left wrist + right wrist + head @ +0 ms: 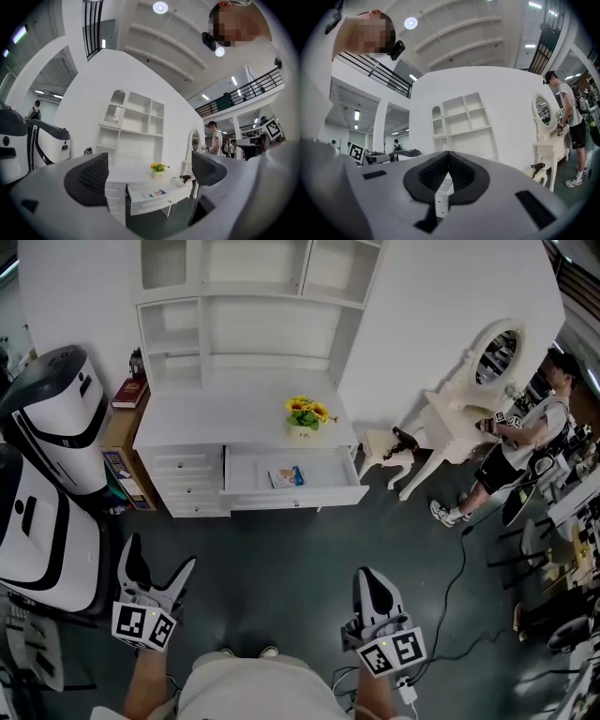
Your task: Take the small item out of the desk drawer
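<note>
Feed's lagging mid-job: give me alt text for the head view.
The desk has its drawer pulled open with a small item lying inside. Both tongs hang well short of it over the dark floor: left tongs open and empty, right tongs shut.

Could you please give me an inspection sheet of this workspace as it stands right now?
Surface: white desk, top bare apart from a flower pot.
Job's things: drawer pulled open; small item lies inside, untouched.
Clutter: red book just left of the desk.
Grippers: left gripper open, empty; right gripper shut on nothing; both well short of the drawer.
Cables: black cable trails across the floor at right.
Surroundings: person at a vanity table, right; white-and-black machines, left.
</note>
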Demonstrator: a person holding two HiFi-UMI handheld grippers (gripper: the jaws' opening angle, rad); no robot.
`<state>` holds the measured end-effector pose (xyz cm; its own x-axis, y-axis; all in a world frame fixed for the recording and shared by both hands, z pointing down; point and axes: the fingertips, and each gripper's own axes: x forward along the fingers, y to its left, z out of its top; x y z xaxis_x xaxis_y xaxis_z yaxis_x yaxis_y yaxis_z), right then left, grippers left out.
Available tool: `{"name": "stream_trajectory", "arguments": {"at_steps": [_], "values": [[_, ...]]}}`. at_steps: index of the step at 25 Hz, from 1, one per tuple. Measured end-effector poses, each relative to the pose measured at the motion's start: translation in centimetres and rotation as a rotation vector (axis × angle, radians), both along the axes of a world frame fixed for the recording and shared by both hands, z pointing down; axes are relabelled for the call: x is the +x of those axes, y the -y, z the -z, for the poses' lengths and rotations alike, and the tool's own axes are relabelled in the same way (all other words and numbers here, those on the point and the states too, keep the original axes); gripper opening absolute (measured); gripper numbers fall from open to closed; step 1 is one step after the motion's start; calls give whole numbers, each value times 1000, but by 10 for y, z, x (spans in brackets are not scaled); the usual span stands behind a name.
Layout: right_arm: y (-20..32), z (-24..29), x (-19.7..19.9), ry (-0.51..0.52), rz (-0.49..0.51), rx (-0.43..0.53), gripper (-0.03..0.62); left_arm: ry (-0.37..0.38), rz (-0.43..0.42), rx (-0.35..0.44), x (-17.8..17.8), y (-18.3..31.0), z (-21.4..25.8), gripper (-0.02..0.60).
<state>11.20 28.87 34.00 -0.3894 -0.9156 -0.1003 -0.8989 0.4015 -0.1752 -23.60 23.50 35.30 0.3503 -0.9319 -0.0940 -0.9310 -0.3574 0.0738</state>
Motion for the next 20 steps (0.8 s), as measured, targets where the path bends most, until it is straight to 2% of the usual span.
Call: {"name": "stream_trajectory", "arguments": {"at_steps": [10, 16, 20], "values": [[22, -37, 13, 52, 27, -72, 11, 53, 20, -89, 11, 8, -34, 531], [75, -47, 1, 43, 13, -89, 11, 47, -17, -105, 11, 67, -51, 531], [131, -46, -4, 27, -22, -97, 11, 17, -63, -134, 12, 135, -69, 531]]}}
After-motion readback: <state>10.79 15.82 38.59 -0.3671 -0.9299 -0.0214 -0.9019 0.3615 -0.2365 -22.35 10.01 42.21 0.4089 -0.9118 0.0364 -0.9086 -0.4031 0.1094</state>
